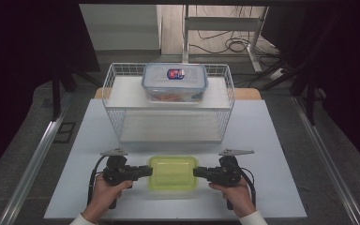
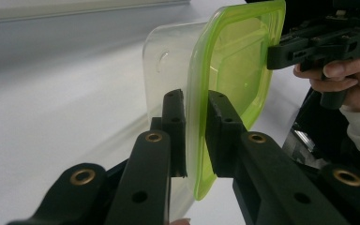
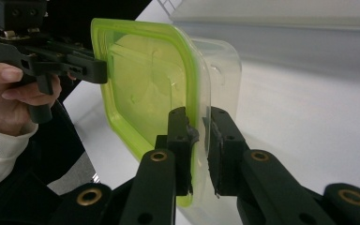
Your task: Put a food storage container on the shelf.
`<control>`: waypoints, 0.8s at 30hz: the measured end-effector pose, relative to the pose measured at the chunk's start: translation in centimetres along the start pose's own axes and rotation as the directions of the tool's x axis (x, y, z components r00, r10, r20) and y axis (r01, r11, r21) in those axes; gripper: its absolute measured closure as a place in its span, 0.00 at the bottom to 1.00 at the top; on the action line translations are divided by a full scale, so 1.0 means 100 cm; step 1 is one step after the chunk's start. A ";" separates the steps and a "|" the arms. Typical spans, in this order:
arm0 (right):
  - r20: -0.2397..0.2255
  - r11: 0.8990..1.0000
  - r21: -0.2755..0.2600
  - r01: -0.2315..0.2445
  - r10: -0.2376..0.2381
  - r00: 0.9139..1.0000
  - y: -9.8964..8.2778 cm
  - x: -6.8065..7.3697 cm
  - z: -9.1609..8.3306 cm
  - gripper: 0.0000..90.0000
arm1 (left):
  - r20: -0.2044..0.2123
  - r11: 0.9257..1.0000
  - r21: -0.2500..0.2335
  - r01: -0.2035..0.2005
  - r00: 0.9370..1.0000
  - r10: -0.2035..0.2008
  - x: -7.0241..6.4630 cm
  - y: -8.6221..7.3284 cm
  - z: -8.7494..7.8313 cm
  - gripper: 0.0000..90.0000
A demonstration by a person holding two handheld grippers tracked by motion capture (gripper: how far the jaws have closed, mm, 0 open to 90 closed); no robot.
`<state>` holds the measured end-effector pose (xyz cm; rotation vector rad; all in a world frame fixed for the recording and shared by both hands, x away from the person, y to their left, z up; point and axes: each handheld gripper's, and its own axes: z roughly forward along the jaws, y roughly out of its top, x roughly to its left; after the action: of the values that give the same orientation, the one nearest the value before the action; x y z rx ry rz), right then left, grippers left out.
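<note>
Two grippers, left (image 1: 146, 171) and right (image 1: 198, 172), clamped on green-lidded container's (image 1: 173, 173) opposite rims, wire basket (image 1: 168, 104) well beyond

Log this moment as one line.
left gripper: shut on green lid left edge | right gripper: shut on lid right edge | blue box: on wire rack

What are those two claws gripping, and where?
Both grip the green-lidded container by its lid rim: left claw at its left end, right claw at its right.
</note>
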<state>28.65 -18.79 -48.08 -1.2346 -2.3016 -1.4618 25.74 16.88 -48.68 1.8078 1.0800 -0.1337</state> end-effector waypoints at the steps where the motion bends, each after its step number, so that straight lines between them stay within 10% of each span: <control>1: 0.002 1.000 -0.001 0.006 -0.006 1.000 0.001 0.001 -0.001 0.88 | -0.003 1.000 0.001 -0.002 1.000 0.002 0.000 0.000 0.000 0.88; 24: 0.008 0.995 -0.066 0.078 -0.078 0.997 0.017 0.009 -0.017 0.88 | 0.003 0.998 -0.032 -0.048 0.999 0.048 -0.010 0.020 -0.006 0.88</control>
<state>28.82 -19.33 -45.59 -1.1794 -2.3480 -1.5740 26.38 16.51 -46.48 1.8021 1.0299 -0.0907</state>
